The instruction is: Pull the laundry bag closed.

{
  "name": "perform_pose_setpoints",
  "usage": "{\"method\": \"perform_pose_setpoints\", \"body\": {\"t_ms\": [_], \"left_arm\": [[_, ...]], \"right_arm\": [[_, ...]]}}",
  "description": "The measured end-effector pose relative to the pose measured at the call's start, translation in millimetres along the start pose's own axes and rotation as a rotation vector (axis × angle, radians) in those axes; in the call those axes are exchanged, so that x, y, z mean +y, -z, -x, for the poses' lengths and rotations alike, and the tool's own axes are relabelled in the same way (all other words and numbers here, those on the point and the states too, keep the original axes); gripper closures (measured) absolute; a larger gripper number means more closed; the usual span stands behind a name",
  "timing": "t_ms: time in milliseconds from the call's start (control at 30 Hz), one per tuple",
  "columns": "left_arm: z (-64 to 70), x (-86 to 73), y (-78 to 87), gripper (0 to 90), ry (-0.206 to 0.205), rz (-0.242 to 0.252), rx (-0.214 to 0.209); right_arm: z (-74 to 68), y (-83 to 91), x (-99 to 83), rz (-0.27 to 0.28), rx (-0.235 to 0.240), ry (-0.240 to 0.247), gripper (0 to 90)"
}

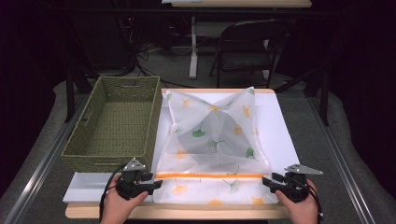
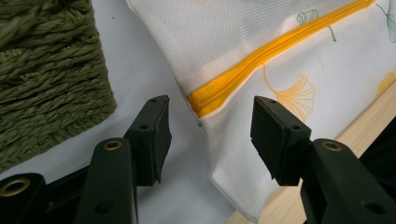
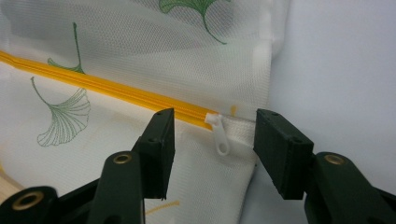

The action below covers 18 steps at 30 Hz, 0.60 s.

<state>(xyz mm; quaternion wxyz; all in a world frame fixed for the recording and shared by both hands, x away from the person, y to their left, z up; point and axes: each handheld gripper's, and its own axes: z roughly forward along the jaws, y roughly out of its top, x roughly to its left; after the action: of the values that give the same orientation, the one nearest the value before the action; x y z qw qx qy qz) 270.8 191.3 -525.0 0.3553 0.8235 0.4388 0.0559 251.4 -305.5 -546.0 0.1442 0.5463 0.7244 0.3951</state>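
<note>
the mesh laundry bag [image 1: 212, 140] lies on the white surface [image 1: 285, 135], right of the woven basket [image 1: 114, 121]. its orange zipper [image 1: 210, 176] runs left to right along the near edge, white pull [image 3: 219, 137] at the right end. the left tool [image 1: 140, 184] and right tool [image 1: 285, 182] both stand open at the zipper ends. i judge the grasping step: the right tool must close on the pull, the left must pinch the cloth.

basket [image 1: 114, 122] left of mesh bag [image 1: 215, 140], both on table [image 1: 285, 135]; chair [image 1: 247, 46] behind

One mesh laundry bag [image 1: 215, 149], one orange zipper [image 1: 210, 176], one white zipper pull [image 3: 220, 136]. One woven basket [image 1: 114, 122]. Two grippers: left [image 1: 156, 184], right [image 1: 266, 181]. One folding chair [image 1: 247, 46].
</note>
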Motion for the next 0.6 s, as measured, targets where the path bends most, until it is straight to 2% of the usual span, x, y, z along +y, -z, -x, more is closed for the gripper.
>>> {"method": "perform_pose_setpoints", "body": {"t_ms": [67, 167, 367, 600], "left_arm": [[0.6, -0.3, 2.5, 47.3, 0.005, 0.006, 0.002], [0.3, -1.0, 5.8, 47.3, -0.002, 0.018, 0.012], [-2.9, -5.2, 11.9, 47.3, 0.009, 0.016, 0.014], [-9.9, -14.1, 19.4, 47.3, 0.049, 0.032, 0.028]], "right_arm": [[-3.0, 0.9, 0.9, 0.003, -0.017, 0.022, 46.9], [-7.7, 2.1, 2.8, 0.009, -0.018, 0.044, 46.4], [-12.3, -0.8, 2.9, 0.002, 0.006, 0.056, 46.2], [-22.4, -5.0, 3.2, 0.005, 0.044, 0.107, 46.1]]}}
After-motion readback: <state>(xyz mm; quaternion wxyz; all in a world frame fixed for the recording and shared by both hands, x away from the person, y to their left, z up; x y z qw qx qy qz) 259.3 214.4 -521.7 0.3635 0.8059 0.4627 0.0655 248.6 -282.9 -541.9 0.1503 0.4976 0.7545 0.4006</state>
